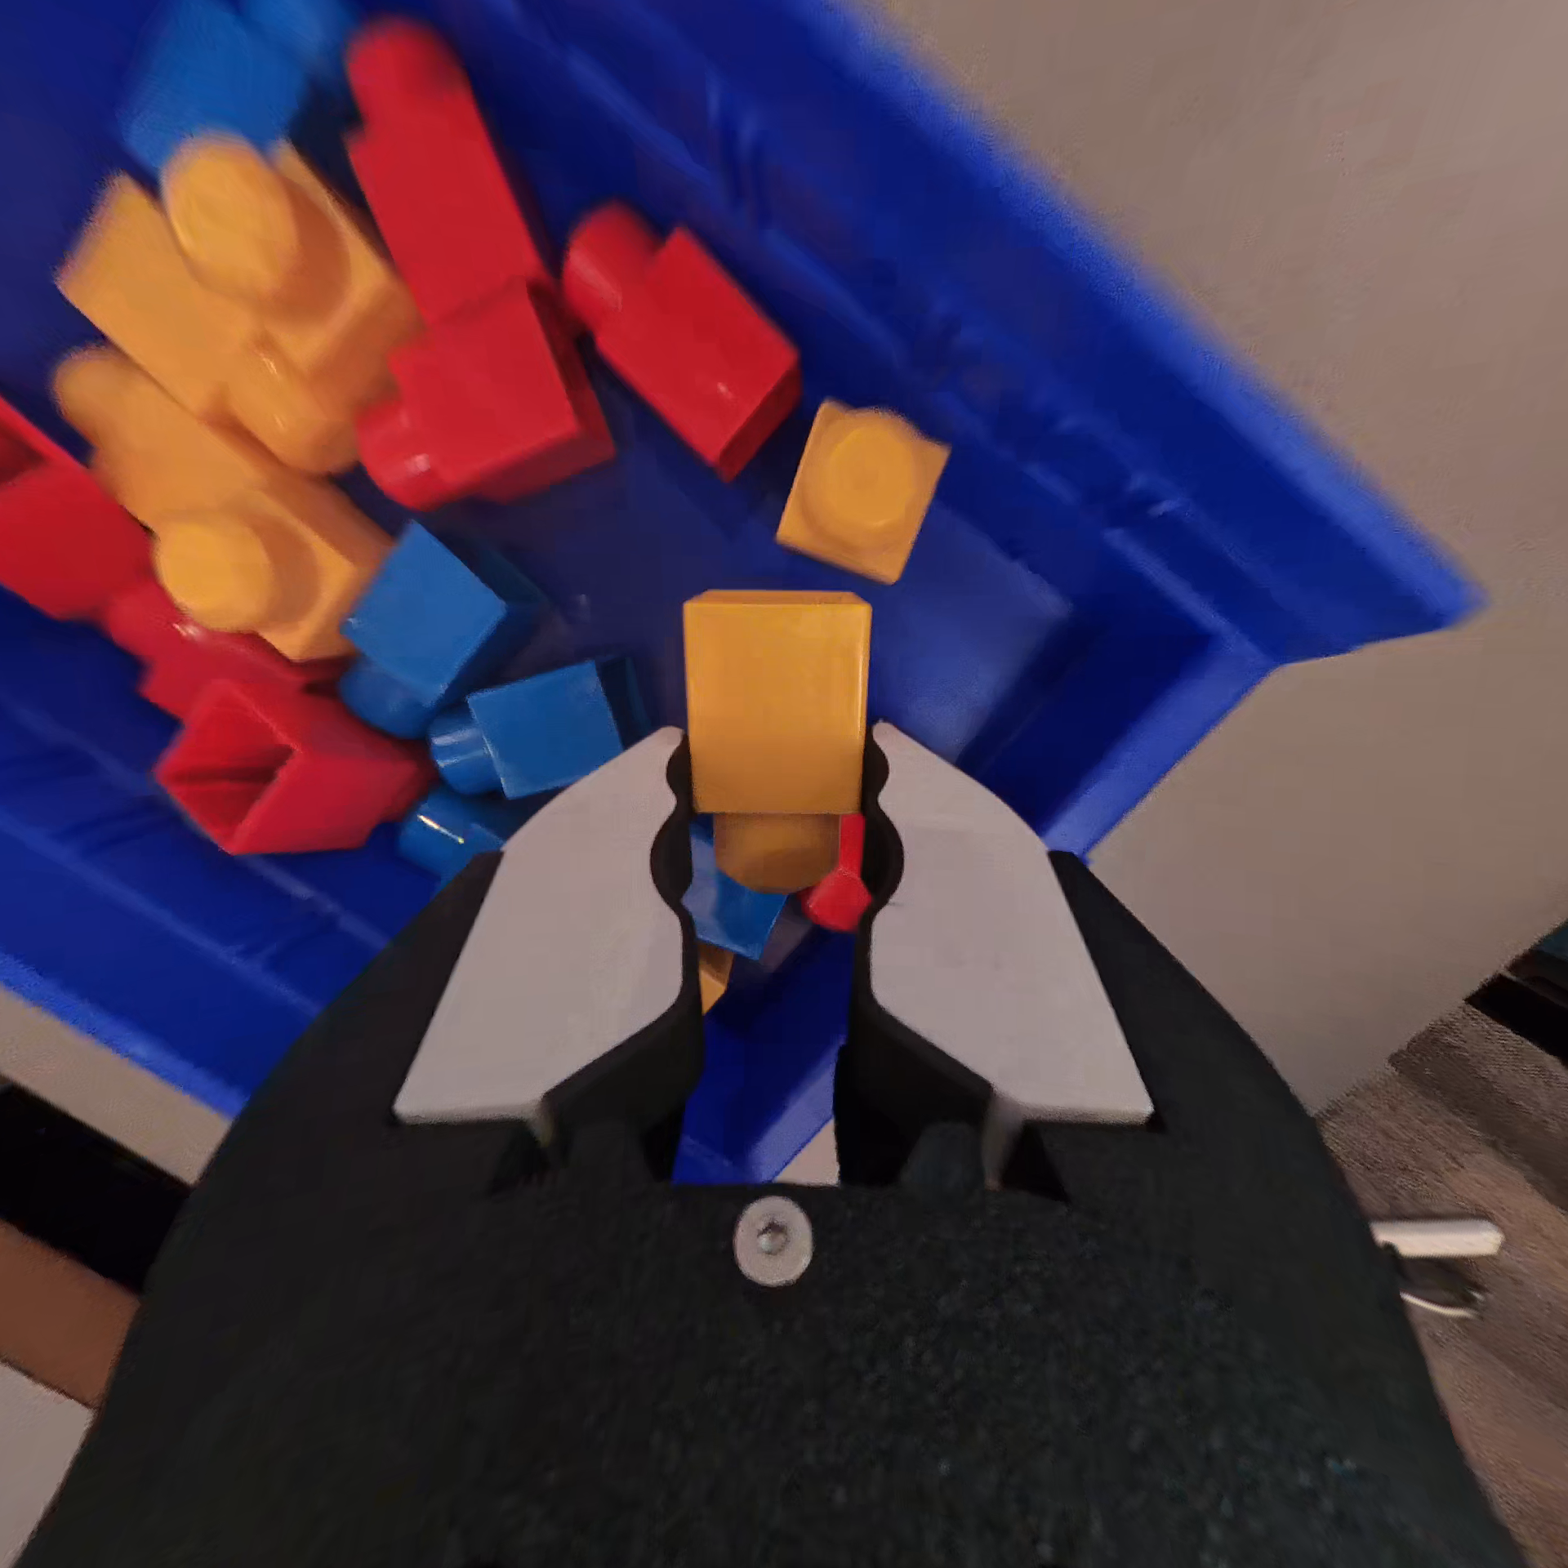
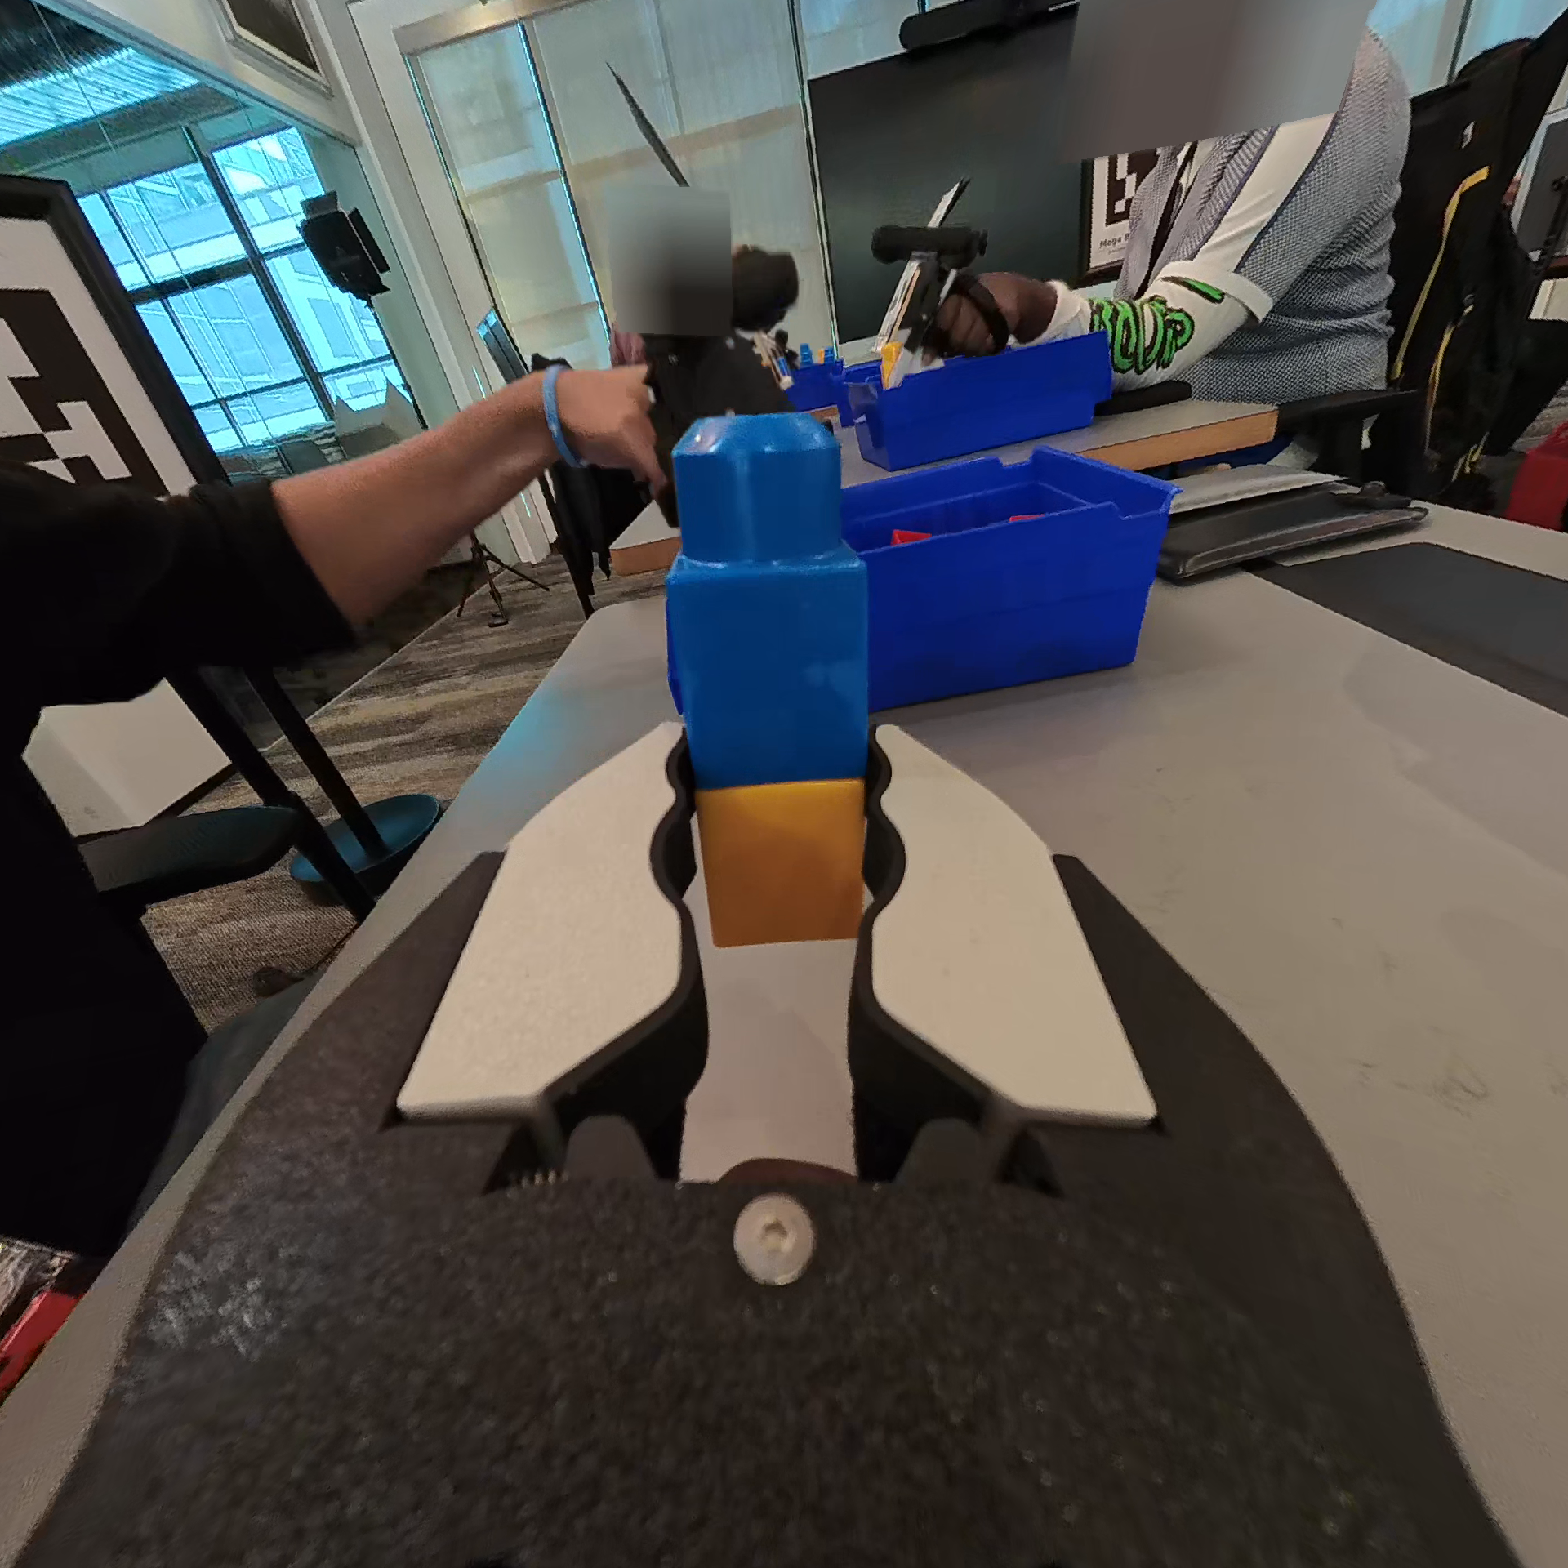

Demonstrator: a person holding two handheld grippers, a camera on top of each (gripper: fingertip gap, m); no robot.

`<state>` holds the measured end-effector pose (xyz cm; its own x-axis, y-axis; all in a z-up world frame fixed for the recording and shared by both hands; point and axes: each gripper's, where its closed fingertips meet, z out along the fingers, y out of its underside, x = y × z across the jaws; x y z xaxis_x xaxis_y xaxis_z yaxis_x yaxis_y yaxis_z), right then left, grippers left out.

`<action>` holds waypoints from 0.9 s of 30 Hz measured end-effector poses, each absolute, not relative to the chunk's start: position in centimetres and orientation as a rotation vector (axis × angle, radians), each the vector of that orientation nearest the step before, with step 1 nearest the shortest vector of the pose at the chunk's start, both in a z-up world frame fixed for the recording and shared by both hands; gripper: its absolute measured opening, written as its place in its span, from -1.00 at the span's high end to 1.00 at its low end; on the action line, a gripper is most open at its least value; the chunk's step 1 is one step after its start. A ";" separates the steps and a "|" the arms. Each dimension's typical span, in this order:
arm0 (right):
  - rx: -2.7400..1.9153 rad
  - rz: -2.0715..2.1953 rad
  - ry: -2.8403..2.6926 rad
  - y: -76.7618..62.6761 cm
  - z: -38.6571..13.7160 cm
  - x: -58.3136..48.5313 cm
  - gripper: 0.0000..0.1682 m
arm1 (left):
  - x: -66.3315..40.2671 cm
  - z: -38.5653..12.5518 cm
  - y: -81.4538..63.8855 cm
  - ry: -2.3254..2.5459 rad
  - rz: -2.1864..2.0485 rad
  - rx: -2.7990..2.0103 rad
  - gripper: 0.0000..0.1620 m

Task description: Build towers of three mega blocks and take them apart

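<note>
In the left wrist view my left gripper (image 1: pixel 776 764) is shut on a yellow block (image 1: pixel 776 696), stud toward the camera, held above the blue bin (image 1: pixel 1128 475). The bin holds several loose red, yellow and blue blocks, among them a yellow one (image 1: pixel 861 492) standing stud up. In the right wrist view my right gripper (image 2: pixel 781 764) is shut on a two-block stack: a blue block (image 2: pixel 768 628) on top of a yellow block (image 2: pixel 781 861), held upright above the grey table (image 2: pixel 1230 891). The blue bin (image 2: pixel 1001 577) stands behind the stack, and the left gripper is hidden behind the stack.
The arm holding the left gripper (image 2: pixel 407 509) reaches in from the left toward the bin. Across the table another person (image 2: pixel 1256 280) works with grippers over more blue bins (image 2: pixel 976 407). A dark flat case (image 2: pixel 1290 526) lies at the right. The table edge (image 2: pixel 509 764) runs along the left. Across from one pair of fingers to the other is roughly 35 cm.
</note>
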<state>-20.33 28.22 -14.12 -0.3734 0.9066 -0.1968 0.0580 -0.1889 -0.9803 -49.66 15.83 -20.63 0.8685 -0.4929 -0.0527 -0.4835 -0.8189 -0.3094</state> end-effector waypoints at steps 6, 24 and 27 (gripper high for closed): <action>-1.165 1.631 -1.409 28.1 -14.1 -20.4 0.57 | -45.8 -16.4 17.1 0.922 0.047 -2.601 0.55; -1.308 1.353 -1.593 27.4 -17.5 -22.1 0.57 | -26.0 -13.0 26.7 1.707 0.040 -2.482 0.55; -1.332 1.340 -1.595 28.0 -17.8 -21.7 0.57 | -25.4 -13.1 27.4 1.729 0.056 -2.476 0.55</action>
